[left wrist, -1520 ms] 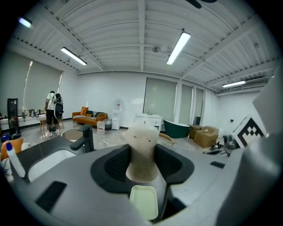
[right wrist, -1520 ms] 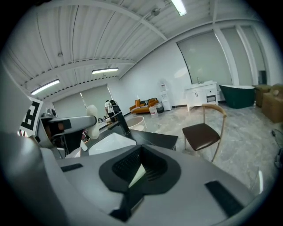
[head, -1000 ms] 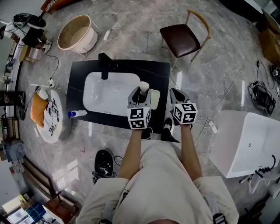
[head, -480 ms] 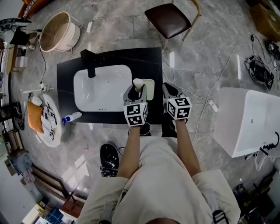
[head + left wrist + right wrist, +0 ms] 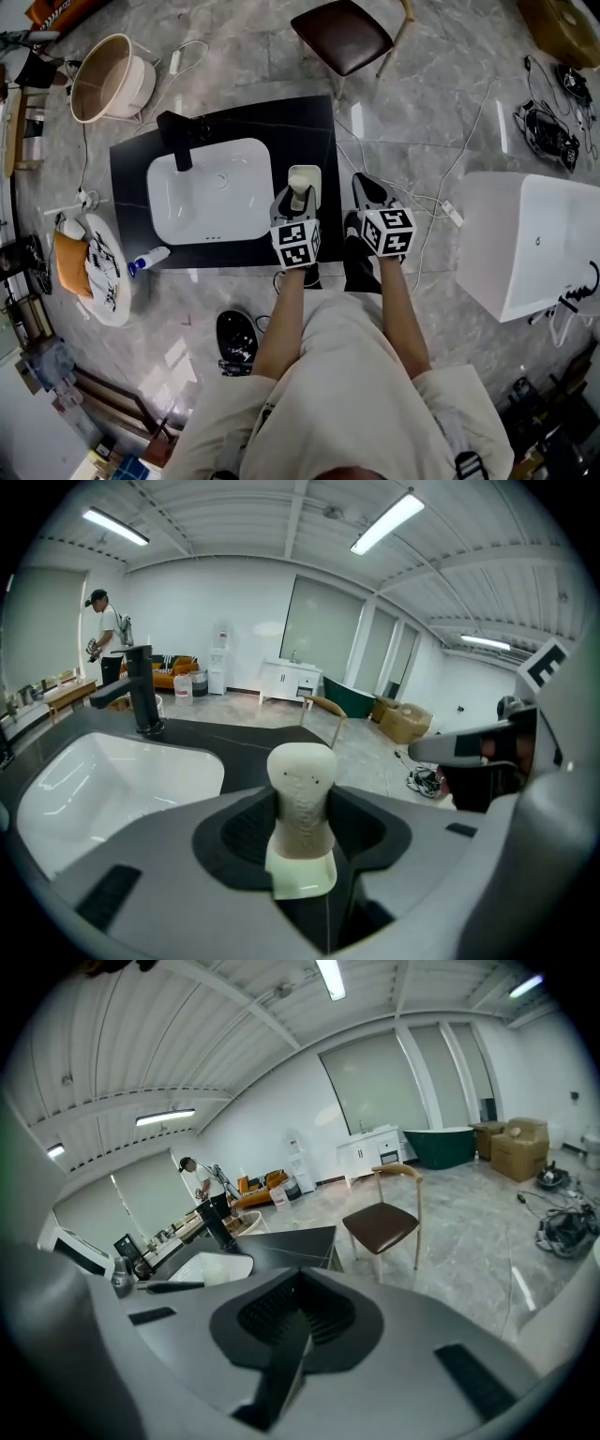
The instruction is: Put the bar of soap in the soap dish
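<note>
A cream bar of soap [image 5: 299, 190] stands on end between the jaws of my left gripper [image 5: 296, 201], which is shut on it. It hangs over the pale soap dish [image 5: 313, 174] at the right end of the black counter [image 5: 309, 122]; I cannot tell whether they touch. In the left gripper view the soap [image 5: 302, 794] rises between the jaws of the left gripper [image 5: 302, 832], with a pale edge of the dish [image 5: 302, 878] under it. My right gripper [image 5: 367, 192] is off the counter's right edge, shut and empty, as the right gripper view shows of the right gripper [image 5: 293, 1324].
A white sink [image 5: 192, 202] with a black faucet [image 5: 176, 139] fills the counter's left half. A blue-capped bottle [image 5: 148, 260] lies by the front left corner. A brown chair [image 5: 339, 36] stands behind, a white tub [image 5: 530, 244] to the right, cables [image 5: 441, 202] on the floor.
The left gripper has carried the soap to the right, from beside the soap dish to over it. The right gripper stayed alongside. The head view has shifted.
</note>
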Motion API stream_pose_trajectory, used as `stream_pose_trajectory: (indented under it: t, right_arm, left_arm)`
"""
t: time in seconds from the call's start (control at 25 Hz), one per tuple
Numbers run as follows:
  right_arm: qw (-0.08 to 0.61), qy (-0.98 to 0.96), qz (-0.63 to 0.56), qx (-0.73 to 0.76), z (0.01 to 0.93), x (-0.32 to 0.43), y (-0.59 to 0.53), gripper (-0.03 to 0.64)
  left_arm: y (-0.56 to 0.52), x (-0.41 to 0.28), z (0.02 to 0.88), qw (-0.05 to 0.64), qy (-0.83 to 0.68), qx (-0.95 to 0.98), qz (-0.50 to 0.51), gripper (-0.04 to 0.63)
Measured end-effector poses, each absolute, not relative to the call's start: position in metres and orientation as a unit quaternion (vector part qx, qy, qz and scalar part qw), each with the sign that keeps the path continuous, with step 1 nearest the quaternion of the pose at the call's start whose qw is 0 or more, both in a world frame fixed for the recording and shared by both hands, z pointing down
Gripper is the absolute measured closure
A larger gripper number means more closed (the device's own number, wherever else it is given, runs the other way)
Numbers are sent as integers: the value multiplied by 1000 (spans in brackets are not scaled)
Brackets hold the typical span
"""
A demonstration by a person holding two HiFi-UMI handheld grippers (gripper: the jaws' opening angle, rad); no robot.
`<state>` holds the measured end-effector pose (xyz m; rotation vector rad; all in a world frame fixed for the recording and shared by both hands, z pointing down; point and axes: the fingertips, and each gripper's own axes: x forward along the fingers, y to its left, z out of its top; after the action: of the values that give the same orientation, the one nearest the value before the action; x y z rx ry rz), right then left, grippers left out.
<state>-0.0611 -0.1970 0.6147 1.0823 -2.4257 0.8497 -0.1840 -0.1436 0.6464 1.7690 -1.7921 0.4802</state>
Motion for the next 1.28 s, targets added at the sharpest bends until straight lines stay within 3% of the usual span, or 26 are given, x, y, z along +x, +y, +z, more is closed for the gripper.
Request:
stream_pose_trajectory:
  t: [1.28]
  right_arm:
    - [210,-844,300,391,625,-44,-190,613]
  left_arm:
    - [-140,-177,691,347,-661,634,202,417]
